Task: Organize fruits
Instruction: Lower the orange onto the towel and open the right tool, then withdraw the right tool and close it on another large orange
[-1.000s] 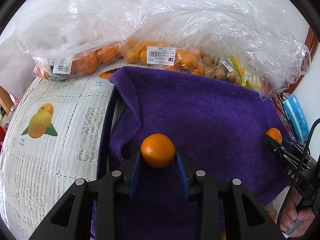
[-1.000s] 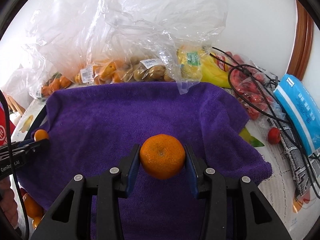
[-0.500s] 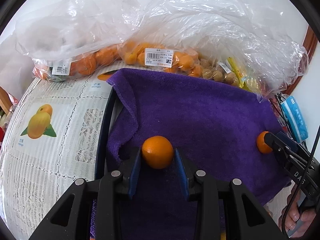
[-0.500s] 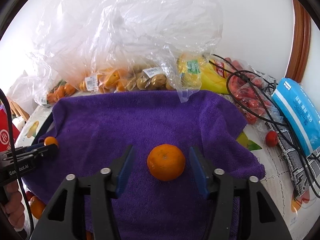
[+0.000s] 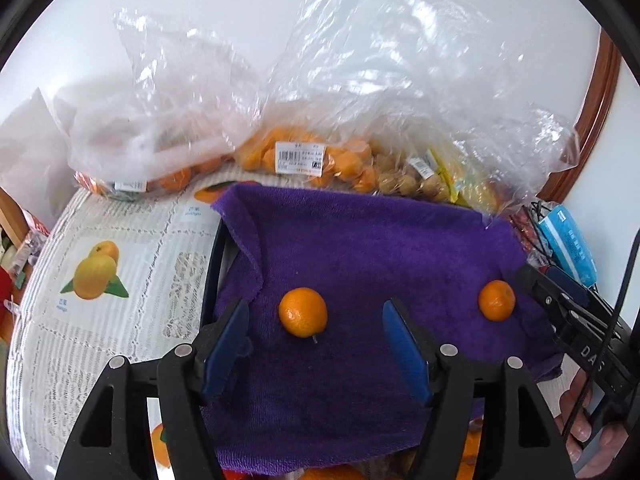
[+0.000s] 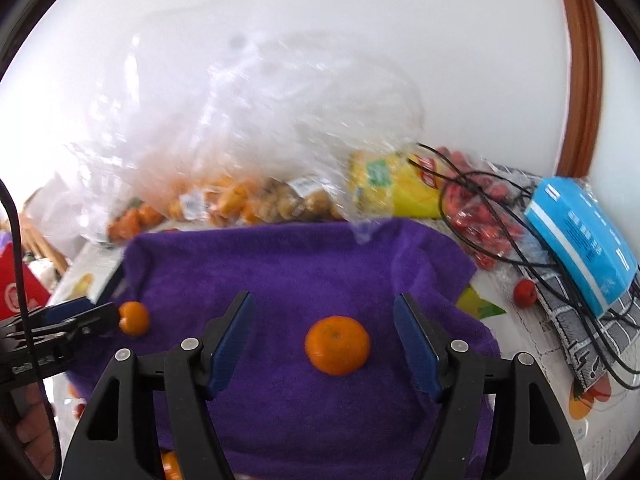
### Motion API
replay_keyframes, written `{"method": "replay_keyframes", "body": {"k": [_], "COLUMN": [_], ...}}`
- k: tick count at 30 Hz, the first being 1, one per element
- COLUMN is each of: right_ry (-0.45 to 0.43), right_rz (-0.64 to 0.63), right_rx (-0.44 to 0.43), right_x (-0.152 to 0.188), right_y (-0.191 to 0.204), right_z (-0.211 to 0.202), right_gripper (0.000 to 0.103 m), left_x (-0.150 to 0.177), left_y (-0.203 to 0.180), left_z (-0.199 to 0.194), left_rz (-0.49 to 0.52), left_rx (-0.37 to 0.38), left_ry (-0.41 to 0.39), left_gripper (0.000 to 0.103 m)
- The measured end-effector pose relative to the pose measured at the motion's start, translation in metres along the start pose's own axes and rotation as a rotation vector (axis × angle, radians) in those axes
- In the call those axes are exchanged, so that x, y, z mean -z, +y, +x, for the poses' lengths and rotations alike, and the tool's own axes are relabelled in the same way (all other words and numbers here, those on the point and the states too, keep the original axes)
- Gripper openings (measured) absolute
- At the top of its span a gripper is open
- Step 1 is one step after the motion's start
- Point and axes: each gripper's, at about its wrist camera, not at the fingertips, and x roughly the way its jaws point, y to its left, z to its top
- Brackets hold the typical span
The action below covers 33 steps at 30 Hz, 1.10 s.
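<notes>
2 small round orange mandarins (image 5: pixel 303 312) (image 6: pixel 337 345) lie released between opening jaws on a purple terry towel (image 5: pixel 360 248); either might roll off.

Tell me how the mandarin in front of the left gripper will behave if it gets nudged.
The mandarin is round, so a nudge would probably roll it. The plush purple towel beneath should slow it quickly. Its short stem stub touches the cloth and may stop it sooner.

Right hand-held gripper (image 6: pixel 325 338) opening, blue pads clear of a mandarin (image 6: pixel 337 345) lying between them on the purple towel (image 6: pixel 304 264). Second mandarin (image 6: pixel 134 318) far left, touching the left hand-held gripper (image 6: pixel 104 316). Bagged fruit (image 6: pixel 248 200) along the far edge.
</notes>
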Motion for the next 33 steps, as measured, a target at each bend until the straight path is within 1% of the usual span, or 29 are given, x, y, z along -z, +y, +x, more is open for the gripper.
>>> {"method": "replay_keyframes", "body": {"k": [2,5,6,9,10,12,19,23,26,30,33], "right_ry": [-0.019,-0.039,-0.043,-0.075,-0.083,-0.087,-0.051,0.001,0.02,0.021,0.006], "right_rz": [0.01,0.011,-0.005,-0.047,-0.051,-0.047,-0.041,-0.023,-0.014,-0.018,-0.031], "right_rx": [-0.005,-0.014,-0.006,0.059,0.068,0.056,0.039,-0.007,-0.01,-0.005,0.001], "right_x": [-0.004,-0.006,-0.006,-0.003,-0.002,0.002,0.03,0.045,0.056,0.066,0.073], "right_y": [0.005,0.01,0.014,0.022,0.023,0.024,0.027,0.027,0.028,0.031,0.036], "right_z": [-0.012,-0.031,-0.038,-0.06,-0.067,-0.08,-0.107,-0.112,-0.116,-0.122,-0.129], "right_gripper": [0.071,0.071,0.071,0.071,0.071,0.071,0.071,0.071,0.071,0.07,0.07], "left_x": [-0.003,-0.003,-0.002,0.006,0.009,0.016,0.042,0.056,0.067,0.078,0.084], "left_y": [-0.004,-0.01,-0.011,-0.012,-0.011,-0.009,-0.001,0.004,0.008,0.014,0.017], "left_z": [-0.009,-0.025,-0.029,-0.045,-0.051,-0.063,-0.093,-0.103,-0.107,-0.115,-0.118], "left_rz": [0.009,0.026,0.029,0.031,0.026,0.014,0.012,0.015,0.013,0.009,0.009], "left_rx": [-0.002,0.001,0.003,-0.002,-0.005,-0.005,-0.023,-0.037,-0.028,-0.017,-0.019], "left_ry": [-0.016,-0.042,-0.046,-0.068,-0.078,-0.101,-0.117,-0.119,-0.11,-0.11,-0.107], "left_gripper": [0.071,0.071,0.071,0.071,0.071,0.071,0.071,0.071,0.071,0.071,0.071]}}
